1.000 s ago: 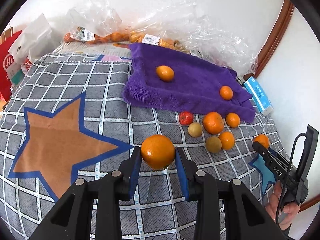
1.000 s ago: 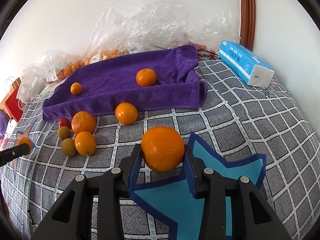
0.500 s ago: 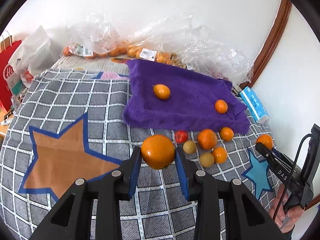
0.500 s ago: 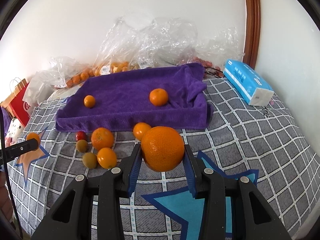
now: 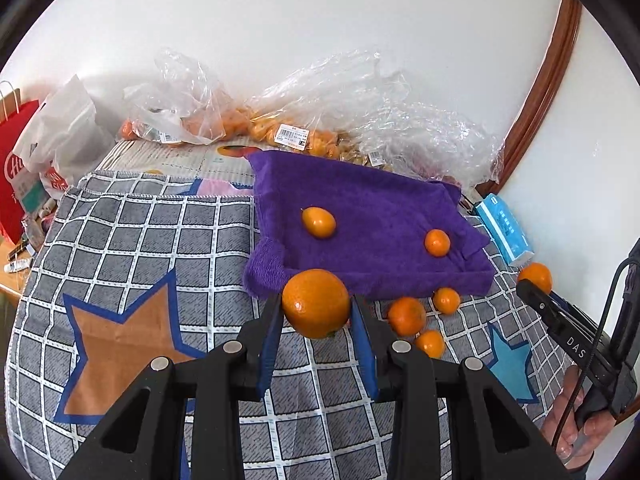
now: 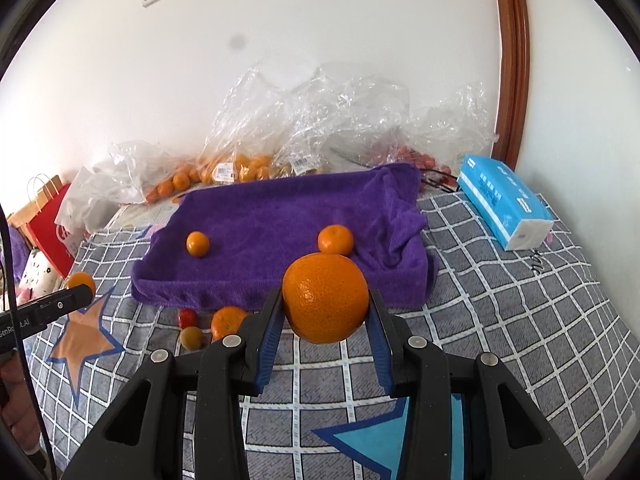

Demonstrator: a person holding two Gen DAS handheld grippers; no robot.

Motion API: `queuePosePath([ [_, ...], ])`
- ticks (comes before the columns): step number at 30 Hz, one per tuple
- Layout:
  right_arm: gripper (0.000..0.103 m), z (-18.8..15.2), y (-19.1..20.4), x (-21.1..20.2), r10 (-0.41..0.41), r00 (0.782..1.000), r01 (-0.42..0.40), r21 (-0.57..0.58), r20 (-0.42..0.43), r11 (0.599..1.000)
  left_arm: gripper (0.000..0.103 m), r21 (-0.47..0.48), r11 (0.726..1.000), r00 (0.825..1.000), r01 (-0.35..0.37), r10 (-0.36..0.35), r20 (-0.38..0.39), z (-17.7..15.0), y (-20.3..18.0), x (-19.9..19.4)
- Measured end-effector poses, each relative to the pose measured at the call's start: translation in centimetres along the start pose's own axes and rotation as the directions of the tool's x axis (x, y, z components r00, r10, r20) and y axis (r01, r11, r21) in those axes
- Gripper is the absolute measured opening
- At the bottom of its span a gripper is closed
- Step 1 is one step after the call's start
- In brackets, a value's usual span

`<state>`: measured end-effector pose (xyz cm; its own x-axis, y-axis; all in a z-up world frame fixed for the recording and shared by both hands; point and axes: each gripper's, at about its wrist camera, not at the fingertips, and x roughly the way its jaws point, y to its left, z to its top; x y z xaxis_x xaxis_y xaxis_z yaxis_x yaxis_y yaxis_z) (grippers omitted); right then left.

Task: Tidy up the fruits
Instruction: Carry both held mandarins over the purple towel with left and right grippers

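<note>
Each tool clamps one round orange fruit — left tool (image 5: pixel 316 320), right tool (image 6: pixel 325 320) — held above the purple towel-lined tray (image 6: pixel 280 216), likely for dropping beside two oranges there.

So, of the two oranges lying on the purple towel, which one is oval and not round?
The oval orange fruit on the left side of the purple towel; the round orange lies nearer the towel's right edge.
</note>
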<state>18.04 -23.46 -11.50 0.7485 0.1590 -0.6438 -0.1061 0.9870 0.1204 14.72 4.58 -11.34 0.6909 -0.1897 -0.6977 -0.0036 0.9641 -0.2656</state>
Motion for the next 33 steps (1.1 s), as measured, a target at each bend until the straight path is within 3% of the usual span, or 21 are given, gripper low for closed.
queuePosePath([
  [18, 0.040, 3.6, -1.2, 2.3, 0.002, 1.000, -0.003, 0.045, 0.022, 0.999, 0.032, -0.009, 1.000, 1.000, 0.004, -0.004, 0.003, 3.3, -0.3, 3.3],
  [33, 0.040, 5.8, -2.0, 5.1, 0.023, 1.000, -0.023, 0.059, -0.008, 0.998, 0.032, -0.034, 0.999, 1.000, 0.022, -0.022, -0.006, 5.1, 0.1, 6.2],
])
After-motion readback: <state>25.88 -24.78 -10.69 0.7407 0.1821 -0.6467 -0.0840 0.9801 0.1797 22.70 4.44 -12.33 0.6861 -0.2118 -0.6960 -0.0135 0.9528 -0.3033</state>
